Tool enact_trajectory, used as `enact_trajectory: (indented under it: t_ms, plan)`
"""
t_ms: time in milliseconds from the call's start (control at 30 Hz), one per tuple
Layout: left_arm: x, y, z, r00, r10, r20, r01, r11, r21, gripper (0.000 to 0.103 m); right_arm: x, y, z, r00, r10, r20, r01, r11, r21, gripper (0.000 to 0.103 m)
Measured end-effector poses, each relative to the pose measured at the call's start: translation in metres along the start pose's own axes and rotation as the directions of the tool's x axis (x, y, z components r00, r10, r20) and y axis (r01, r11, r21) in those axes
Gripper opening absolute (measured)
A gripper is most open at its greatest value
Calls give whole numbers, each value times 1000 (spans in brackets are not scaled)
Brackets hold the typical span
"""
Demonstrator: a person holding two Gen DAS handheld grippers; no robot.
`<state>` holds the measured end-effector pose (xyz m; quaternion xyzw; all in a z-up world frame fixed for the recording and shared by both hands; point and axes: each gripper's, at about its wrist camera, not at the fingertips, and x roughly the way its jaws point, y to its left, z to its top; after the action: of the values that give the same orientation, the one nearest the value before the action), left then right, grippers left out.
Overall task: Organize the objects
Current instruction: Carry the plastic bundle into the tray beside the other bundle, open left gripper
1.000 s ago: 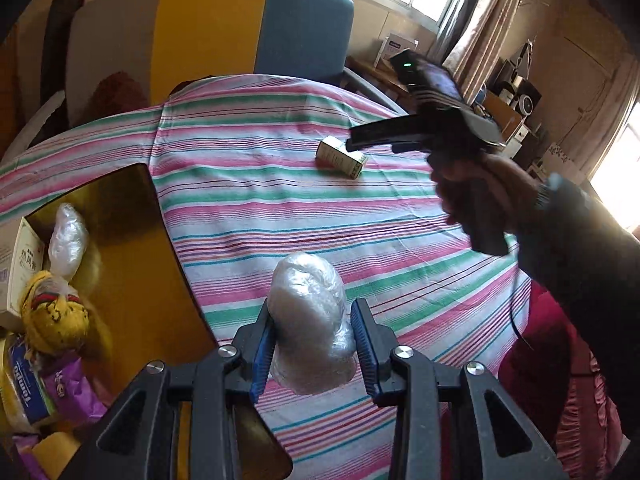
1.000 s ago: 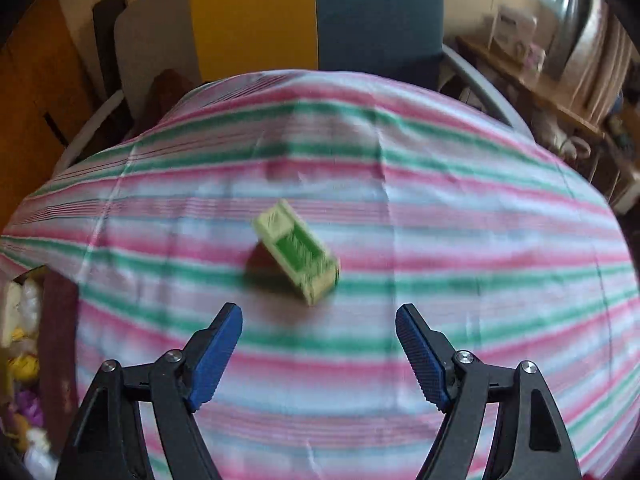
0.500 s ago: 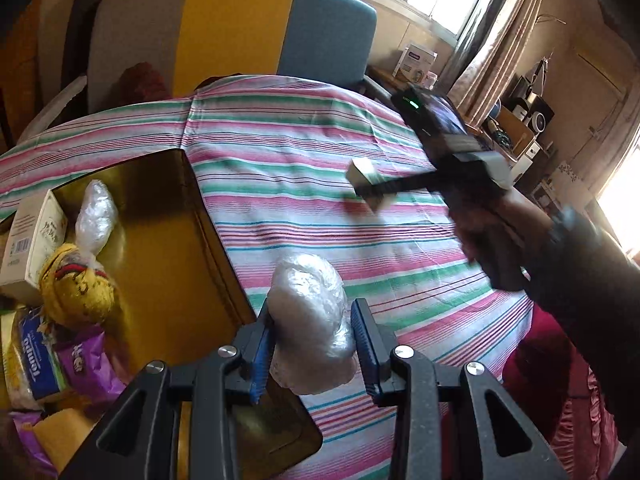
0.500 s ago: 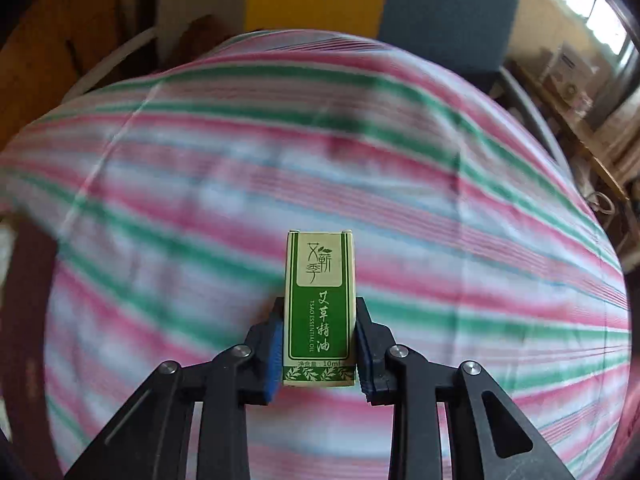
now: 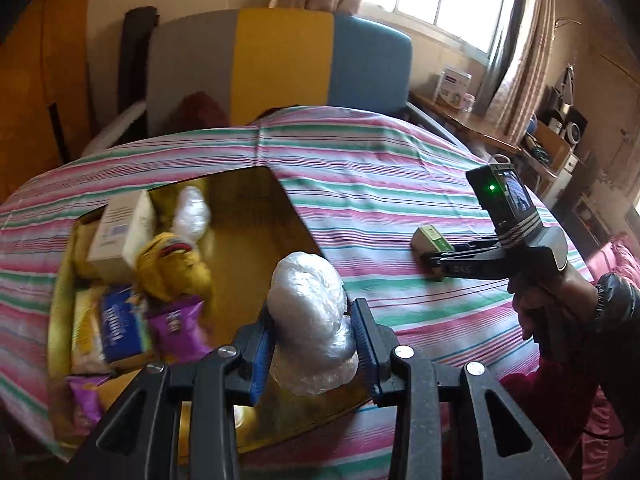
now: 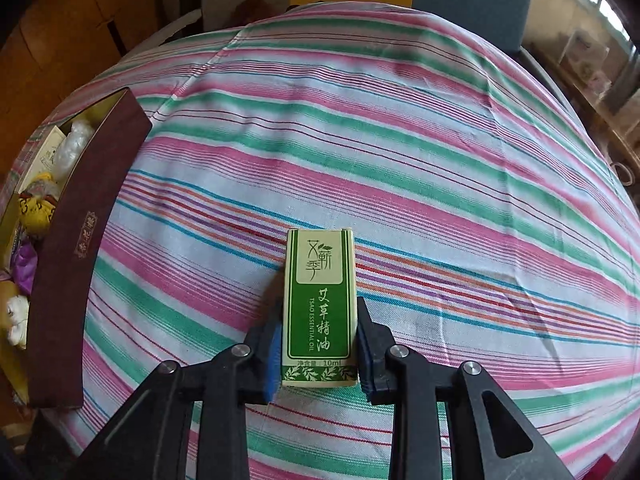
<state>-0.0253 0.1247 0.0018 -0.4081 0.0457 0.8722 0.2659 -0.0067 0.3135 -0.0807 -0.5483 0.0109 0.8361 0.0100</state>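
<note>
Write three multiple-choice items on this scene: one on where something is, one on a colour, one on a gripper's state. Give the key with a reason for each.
1. Where is the clear plastic bundle?
A. Lying on the striped cloth
B. Between the fingers of the left gripper, over the gold-lined box
C. Behind the chair

2. What colour is the front of the essential oil box?
A. Green with a cream edge
B. Purple
C. Black

3. What state is the right gripper in?
A. Wide open over the cloth
B. Shut on nothing
C. Shut on the essential oil box

Key:
1 B: the left wrist view shows the bundle pinched between both pads, the box's gold lining behind it.
2 A: the right wrist view shows a green label with cream borders.
3 C: both blue pads press the box's sides.
</note>
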Motion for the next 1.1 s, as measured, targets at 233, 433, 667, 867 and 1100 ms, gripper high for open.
enact_trajectory:
  t_ms: [233,433,667,867,1100]
  plan:
    - [-11,11,-13,999,35,5,-35,999,-2,37,-3,-4,-3,1000,4,17,-4,1000,16,31]
    - [-14,14,-19,999,47,2,-47,999,-6,37,-1,-3,-1,1000,1,21,-1,1000,7,31]
    - [-13,21,-23,999,33,-17,-34,999,-21,37,1,0,0,1000,-5,23,5,1000,-2,31]
    - [-14,53,-26,1000,-2,-28,-1,992,-128,37,1,1,0,1000,-11,24,11,1000,-10,31]
    - [-14,98,-9,996,-92,-12,84,953,-292,37,1,1,0,1000,-10,20,11,1000,-4,31]
